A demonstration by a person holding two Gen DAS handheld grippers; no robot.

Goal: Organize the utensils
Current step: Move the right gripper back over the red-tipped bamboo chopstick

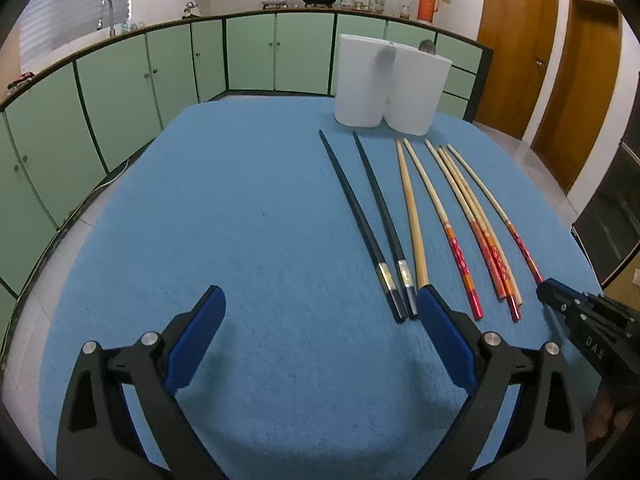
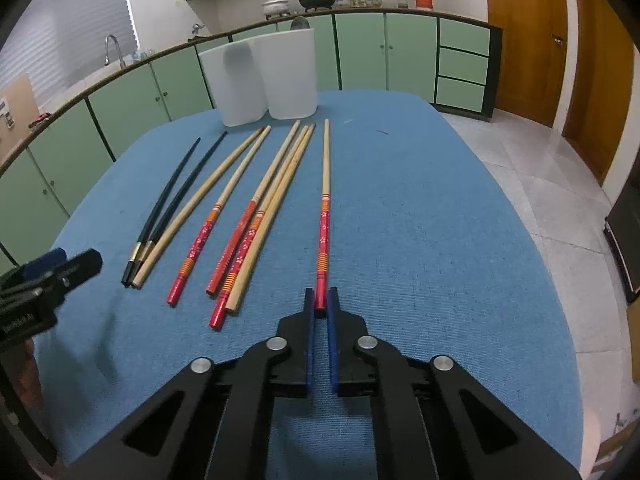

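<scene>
Right wrist view: my right gripper (image 2: 321, 303) is nearly closed around the near red end of the rightmost chopstick (image 2: 325, 216) on the table (image 2: 440, 240). I should pinch squarely, then lift level. Left gripper (image 1: 320, 312) hangs wide open, empty.

The tabletop (image 1: 240, 208) lies bare left of the chopsticks (image 1: 404, 220). Two white bins (image 1: 360, 80) block its far edge behind them.

The tablecloth (image 2: 400, 220) was blue, two chopsticks (image 1: 362, 216) black, the others (image 2: 224, 200) pale wood with red flowered ends; two holders (image 2: 268, 80) white.
</scene>
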